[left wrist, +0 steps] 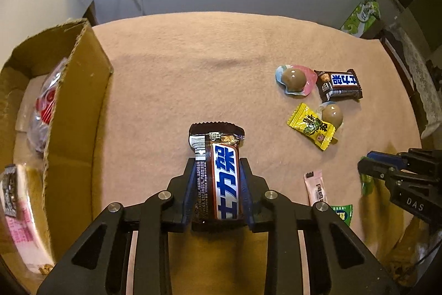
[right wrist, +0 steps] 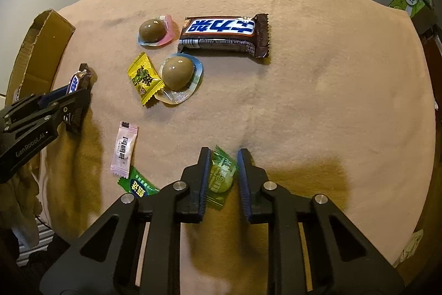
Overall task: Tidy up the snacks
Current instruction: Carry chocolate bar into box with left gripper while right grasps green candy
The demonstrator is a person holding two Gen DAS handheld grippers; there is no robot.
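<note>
My left gripper [left wrist: 218, 165] is shut on a brown chocolate bar [left wrist: 221, 173] and holds it over the beige cloth [left wrist: 179, 79], right of the cardboard box [left wrist: 74, 112]. It also shows in the right wrist view [right wrist: 78, 90]. My right gripper [right wrist: 223, 159] is open around a green wrapped candy [right wrist: 221, 173] lying on the cloth; the jaws stand apart from it. Loose snacks lie ahead: a second chocolate bar [right wrist: 223, 33], two packed braised eggs [right wrist: 154, 31] [right wrist: 178, 73], a yellow candy [right wrist: 143, 78], a pink sachet [right wrist: 124, 148] and a green packet [right wrist: 138, 185].
The box holds a clear bag with red print [left wrist: 45, 104] and a pink packet [left wrist: 19, 217]. A green tissue box [left wrist: 362, 17] stands beyond the table's far right corner. Cables hang on the wall behind.
</note>
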